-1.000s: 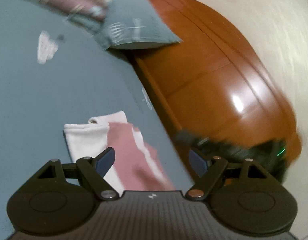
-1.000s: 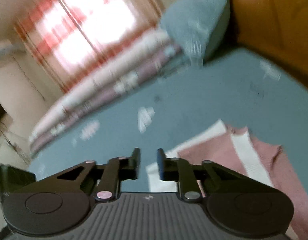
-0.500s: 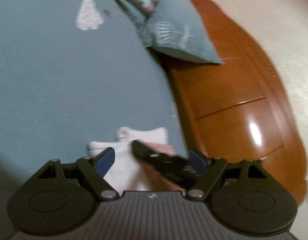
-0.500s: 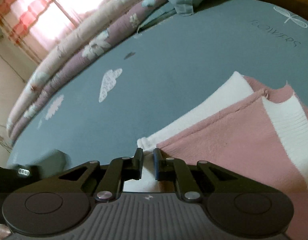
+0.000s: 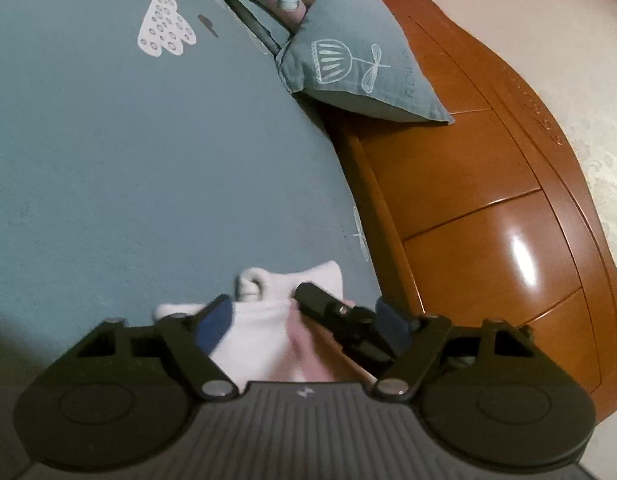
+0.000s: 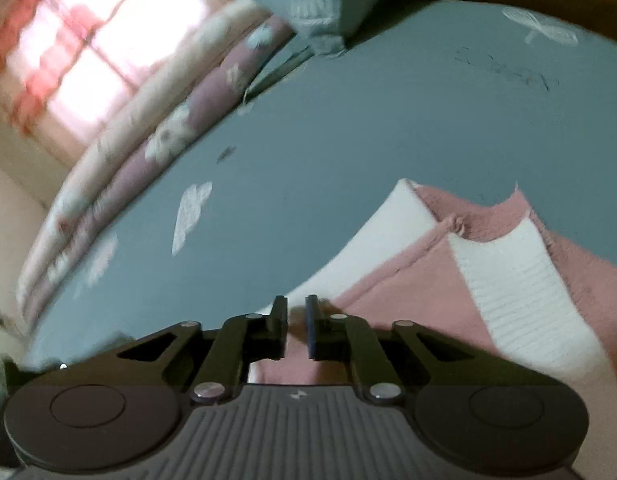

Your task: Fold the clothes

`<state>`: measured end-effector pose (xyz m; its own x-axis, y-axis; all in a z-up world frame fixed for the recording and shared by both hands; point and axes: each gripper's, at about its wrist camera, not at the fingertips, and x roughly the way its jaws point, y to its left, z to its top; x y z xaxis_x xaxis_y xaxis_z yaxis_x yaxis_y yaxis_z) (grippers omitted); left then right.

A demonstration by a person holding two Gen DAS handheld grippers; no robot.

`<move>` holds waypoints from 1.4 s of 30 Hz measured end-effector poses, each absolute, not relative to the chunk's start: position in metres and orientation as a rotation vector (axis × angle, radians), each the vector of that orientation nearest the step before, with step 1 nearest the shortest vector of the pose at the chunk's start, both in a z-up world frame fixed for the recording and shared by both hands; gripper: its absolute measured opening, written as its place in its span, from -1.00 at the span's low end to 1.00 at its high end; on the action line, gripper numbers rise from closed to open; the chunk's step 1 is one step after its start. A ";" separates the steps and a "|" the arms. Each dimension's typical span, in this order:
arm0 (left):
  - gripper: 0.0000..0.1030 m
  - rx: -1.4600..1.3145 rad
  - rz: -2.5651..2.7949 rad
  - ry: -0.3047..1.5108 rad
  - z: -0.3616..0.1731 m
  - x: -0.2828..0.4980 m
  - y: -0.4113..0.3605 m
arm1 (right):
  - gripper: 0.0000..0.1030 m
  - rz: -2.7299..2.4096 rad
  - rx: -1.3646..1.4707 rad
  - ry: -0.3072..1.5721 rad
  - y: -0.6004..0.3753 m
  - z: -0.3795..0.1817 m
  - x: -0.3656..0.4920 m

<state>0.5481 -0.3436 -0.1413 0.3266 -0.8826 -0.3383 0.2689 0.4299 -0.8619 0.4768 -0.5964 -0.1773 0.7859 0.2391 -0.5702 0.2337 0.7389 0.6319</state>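
Blue-grey bedsheet (image 5: pixel 156 168) with a wooden headboard (image 5: pixel 488 208) alongside, and a pink and white sweater (image 6: pixel 448 280) lying near it. Left gripper (image 5: pixel 304 320) sits wide over the white edge, jaws just easing inward, not pinching. Right gripper (image 6: pixel 296 328) is pretty much closed at the sweater's edge, and whether cloth is pinched there is hard to tell

1 pink-and-white garment (image 6: pixel 448 280), 1 pillow (image 5: pixel 360 60), 1 rolled quilt (image 6: pixel 148 136), 2 claws.
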 end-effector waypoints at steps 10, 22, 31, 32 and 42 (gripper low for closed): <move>0.56 -0.830 -0.919 0.907 -0.129 0.538 -0.344 | -0.64 -0.024 0.790 0.594 -0.627 -0.159 0.467; 0.56 -0.567 -0.923 0.781 -0.111 0.512 -0.341 | -0.58 -0.120 0.703 0.598 -0.640 -0.153 0.477; 0.57 -0.698 -0.961 0.833 -0.124 0.521 -0.331 | -0.68 -0.188 0.695 0.631 -0.642 -0.162 0.491; 0.57 -0.696 -0.962 0.828 -0.124 0.521 -0.331 | -0.61 -0.200 0.699 0.626 -0.643 -0.157 0.486; 0.58 -0.681 -0.968 0.842 -0.123 0.518 -0.333 | -0.48 -0.316 0.636 0.715 -0.661 -0.155 0.453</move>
<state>0.5180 -0.3333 -0.1230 0.3120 -0.9013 -0.3005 0.4221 0.4148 -0.8061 0.4530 -0.6605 -0.1547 0.7193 -0.0559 -0.6925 0.4738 0.7685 0.4300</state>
